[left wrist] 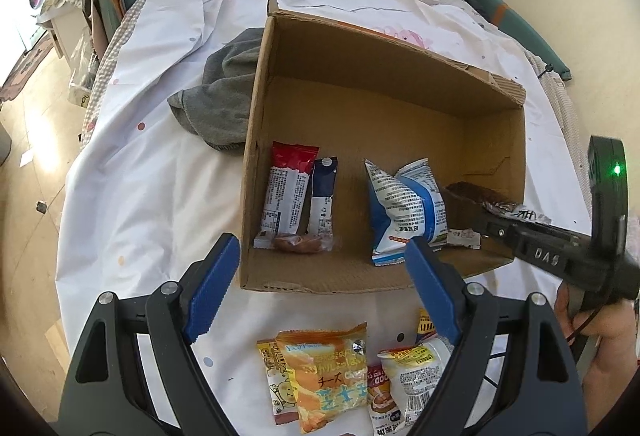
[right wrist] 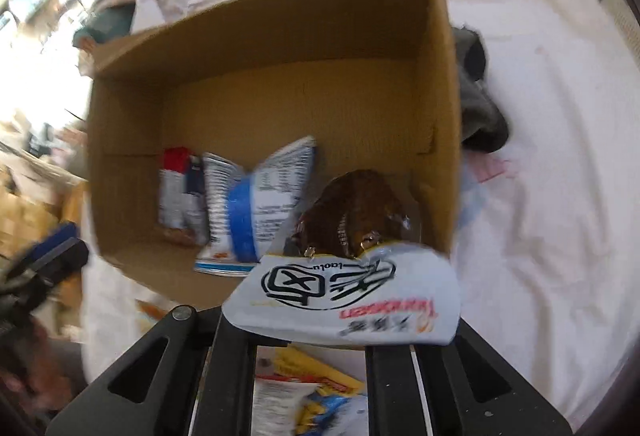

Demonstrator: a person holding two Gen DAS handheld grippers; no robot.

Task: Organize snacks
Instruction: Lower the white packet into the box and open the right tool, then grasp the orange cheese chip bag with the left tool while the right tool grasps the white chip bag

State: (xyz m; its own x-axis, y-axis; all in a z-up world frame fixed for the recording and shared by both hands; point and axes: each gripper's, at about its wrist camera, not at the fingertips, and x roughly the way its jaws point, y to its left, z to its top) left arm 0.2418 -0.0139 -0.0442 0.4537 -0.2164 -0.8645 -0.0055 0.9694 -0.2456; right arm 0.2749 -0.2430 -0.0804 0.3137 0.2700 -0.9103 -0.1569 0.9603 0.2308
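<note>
The right claw [right wrist: 344, 320] is clamped on a white-and-brown snack packet [right wrist: 348, 292]. Its fingertips are hidden under the glossy white end of the wrapper, and the whole right wrist view is smeared with motion blur, so the printing is hard to read. The packet's see-through end shows a dark brown cake inside and pokes over the near rim into the cardboard box [left wrist: 360, 104]. In the left wrist view the right claw [left wrist: 486, 214] reaches in from the right over the box's near right corner, with the person's right hand [left wrist: 592, 320] gripping the black handle, partly cut off at the frame edge.

The left claw [left wrist: 320, 284] hovers just short of the box's near wall, its blue ridged pads [left wrist: 210, 288] spread apart and holding nothing.

Inside the corrugated box, a crumpled blue-and-white bag [left wrist: 404, 208] stands tilted near the middle. At the left lie a red-topped packet [left wrist: 286, 192] and a navy-topped packet [left wrist: 322, 196] side by side, with a small brown snack [left wrist: 298, 244] across their near ends.

On the white bed sheet [left wrist: 140, 176] in front of the box lie more snacks: an orange packet [left wrist: 328, 372] overlapping a yellow one, and a white packet [left wrist: 416, 376] partly hidden behind the left claw's frame. A grey cloth [left wrist: 220, 96] is bunched against the box's left wall.
</note>
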